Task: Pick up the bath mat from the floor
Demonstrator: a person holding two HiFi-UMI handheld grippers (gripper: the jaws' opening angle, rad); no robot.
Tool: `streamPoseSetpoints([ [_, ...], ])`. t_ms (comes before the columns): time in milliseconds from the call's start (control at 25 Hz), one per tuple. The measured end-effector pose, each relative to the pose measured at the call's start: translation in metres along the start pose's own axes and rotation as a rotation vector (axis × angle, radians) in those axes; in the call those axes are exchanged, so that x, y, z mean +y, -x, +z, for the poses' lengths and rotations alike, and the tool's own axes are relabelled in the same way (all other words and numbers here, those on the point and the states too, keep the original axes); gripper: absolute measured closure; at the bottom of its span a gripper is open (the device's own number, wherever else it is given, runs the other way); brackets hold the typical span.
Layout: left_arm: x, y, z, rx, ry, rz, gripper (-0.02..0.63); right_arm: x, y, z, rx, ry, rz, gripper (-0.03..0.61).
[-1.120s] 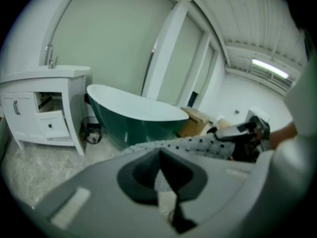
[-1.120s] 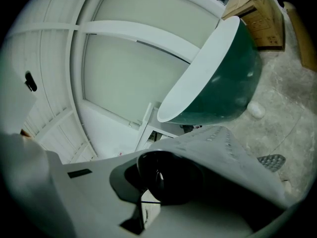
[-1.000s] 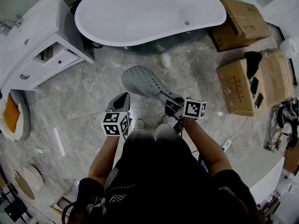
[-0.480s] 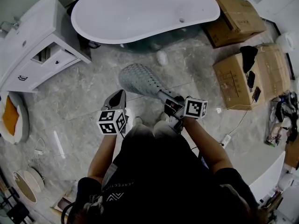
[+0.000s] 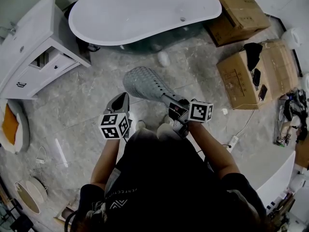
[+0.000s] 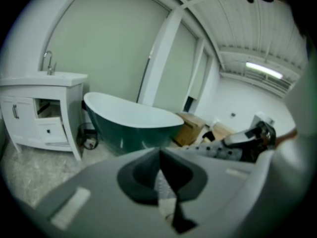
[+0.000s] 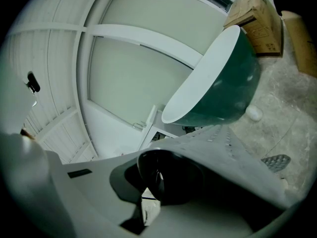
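The grey perforated bath mat [image 5: 145, 82] is lifted off the floor. It stretches from my right gripper [image 5: 171, 102] toward the tub, and that gripper is shut on its near end. In the right gripper view the mat [image 7: 233, 148] drapes over the jaws of the right gripper [image 7: 154, 178]. My left gripper [image 5: 124, 98] stands beside the mat on the left, its jaws shut with nothing between them. In the left gripper view the left gripper [image 6: 159, 157] is in front, and the mat [image 6: 218, 151] runs across behind it.
A white, dark-sided bathtub [image 5: 140, 8] stands ahead and a white vanity cabinet [image 5: 34, 47] at the left. Cardboard boxes [image 5: 241, 14] [image 5: 241, 79] stand at the right. A small white object [image 5: 164, 58] lies by the tub and a power strip [image 5: 232, 142] lies on the marble floor.
My right gripper has risen a little with the mat. The left gripper has barely moved.
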State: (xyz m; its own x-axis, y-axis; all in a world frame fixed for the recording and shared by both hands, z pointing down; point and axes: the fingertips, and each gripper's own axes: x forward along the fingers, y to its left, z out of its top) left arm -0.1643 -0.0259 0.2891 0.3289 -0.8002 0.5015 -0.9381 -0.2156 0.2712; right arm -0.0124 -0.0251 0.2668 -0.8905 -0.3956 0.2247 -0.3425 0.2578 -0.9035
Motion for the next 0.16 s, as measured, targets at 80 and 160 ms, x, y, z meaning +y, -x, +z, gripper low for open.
streamPoseSetpoints([
  [80, -0.0008, -0.0021, 0.0025, -0.001, -0.004, -0.003, 0.611, 0.0001, -0.0012, 0.0005, 0.0, 0.002, 0.001, 0.566],
  [160, -0.0009, -0.0034, 0.0043, -0.002, -0.002, -0.003, 0.611, 0.0002, -0.0024, 0.0006, 0.001, 0.002, 0.001, 0.566],
])
